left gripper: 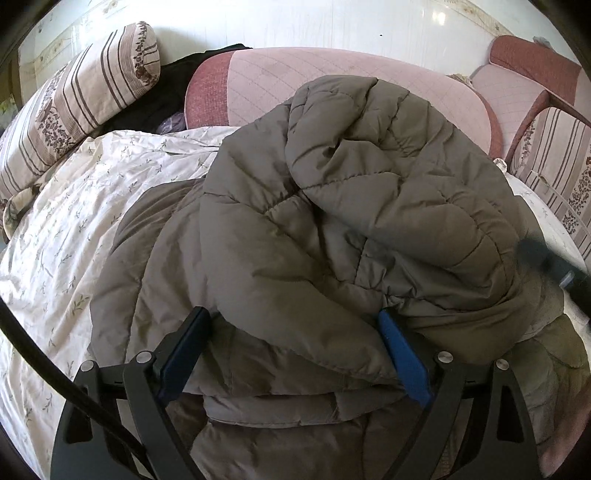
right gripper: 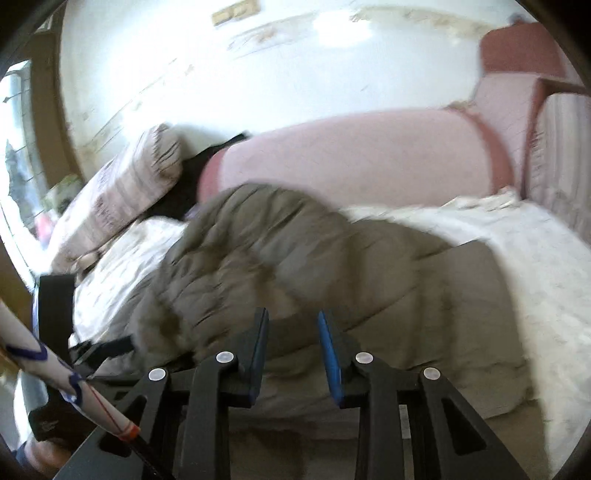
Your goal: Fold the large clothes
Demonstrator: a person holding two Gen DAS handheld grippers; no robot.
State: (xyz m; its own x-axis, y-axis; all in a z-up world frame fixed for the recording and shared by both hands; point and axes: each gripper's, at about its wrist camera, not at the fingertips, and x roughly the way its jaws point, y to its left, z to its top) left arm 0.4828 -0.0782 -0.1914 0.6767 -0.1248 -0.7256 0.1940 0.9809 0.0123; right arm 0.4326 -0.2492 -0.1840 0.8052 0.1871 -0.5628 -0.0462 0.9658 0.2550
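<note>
A pink padded headboard (left gripper: 332, 77) stood against a glossy white wall (left gripper: 295, 22); a striped pillow (left gripper: 74, 107) leaned beside it, daylight entering a window (right gripper: 18, 147).

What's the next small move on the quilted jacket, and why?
Probably close the left gripper on the fold between its wide-open jaws: a thick roll of the olive quilted jacket already lies between the fingers, still bunched on the floral sheet. The right gripper looks empty.

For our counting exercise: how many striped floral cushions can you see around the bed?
2. One striped cushion leans at the bed's far left by the wall; another striped cushion sits on the chair at right. Others may hide behind the jacket.
</note>
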